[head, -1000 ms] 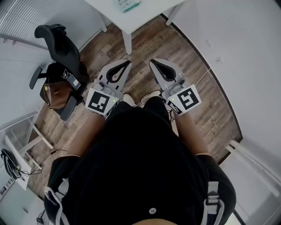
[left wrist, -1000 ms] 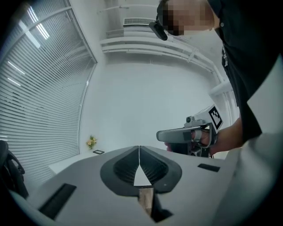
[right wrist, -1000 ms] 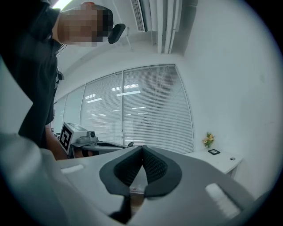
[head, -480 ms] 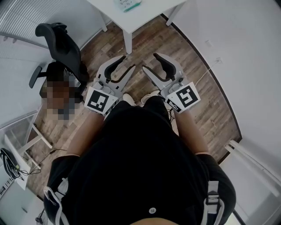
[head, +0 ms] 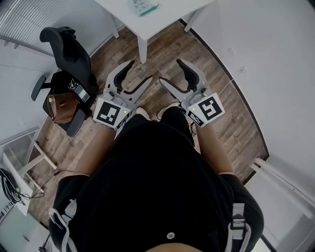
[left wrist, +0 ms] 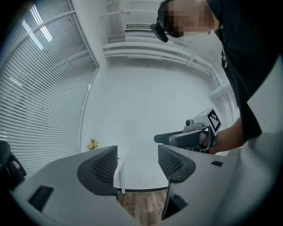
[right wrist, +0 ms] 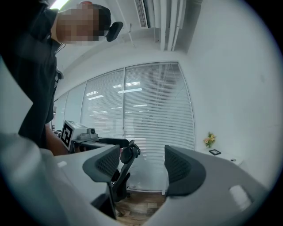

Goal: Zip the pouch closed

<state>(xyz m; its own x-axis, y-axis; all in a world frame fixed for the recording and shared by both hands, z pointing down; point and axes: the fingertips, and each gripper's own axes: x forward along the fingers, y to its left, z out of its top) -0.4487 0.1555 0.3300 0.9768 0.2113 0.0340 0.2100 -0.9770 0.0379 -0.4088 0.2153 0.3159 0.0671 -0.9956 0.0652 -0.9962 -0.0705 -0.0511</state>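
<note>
The left tool (head: 140, 70) and the right tool (head: 170, 71) have both just been opening. Their jaws now stand wide with nothing between them, held level above the floor (head: 165, 49). The pouch (head: 143, 5), apparently the small teal-edged thing, lies on the counter (head: 162, 19) ahead, well apart from both tools. Zipping looks not yet begun, and the tools seem readied for a reach.

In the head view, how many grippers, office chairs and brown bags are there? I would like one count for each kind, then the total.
Grippers: 2, the left gripper and the right gripper; the jaws of both have just been opening, with nothing between them.
Office chair: 1
Brown bag: 1, on the chair's seat.
Total: 4
</note>
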